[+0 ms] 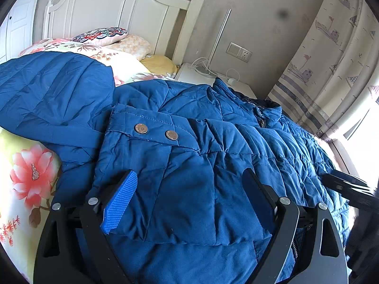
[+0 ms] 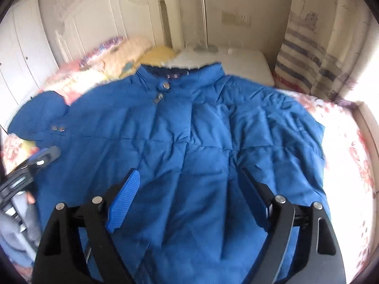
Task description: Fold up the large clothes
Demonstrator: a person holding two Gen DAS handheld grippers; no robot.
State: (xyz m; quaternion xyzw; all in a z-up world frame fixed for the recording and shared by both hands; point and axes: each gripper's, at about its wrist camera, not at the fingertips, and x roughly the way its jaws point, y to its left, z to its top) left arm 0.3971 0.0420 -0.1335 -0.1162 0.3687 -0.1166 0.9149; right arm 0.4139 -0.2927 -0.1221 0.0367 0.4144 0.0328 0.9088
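Left wrist view: we log one blue quilted down jacket (image 1: pixel 189 146) spread across a floral bedsheet (image 1: pixel 26 165), filling the frame from 9 o'clock to 4 o'clock. A sleeve cuff bearing two metal snaps (image 1: pixel 156 131) lies folded over the body at centre. Our left gripper (image 1: pixel 189 201) stands wide open at 6 o'clock, blue pads either side of a cuff fold, gripping nothing. The white headboard (image 1: pixel 113 11) sits at 11 o'clock, pillows (image 1: pixel 101 34) beneath it, a patterned curtain (image 1: pixel 331 59) at 2 o'clock.

Right wrist view, blurred: the jacket's collar (image 2: pixel 180 73) points to 12 o'clock with a zip pull (image 2: pixel 158 98) below it. Our right gripper (image 2: pixel 187 198) is spread wide over the jacket front, holding nothing.
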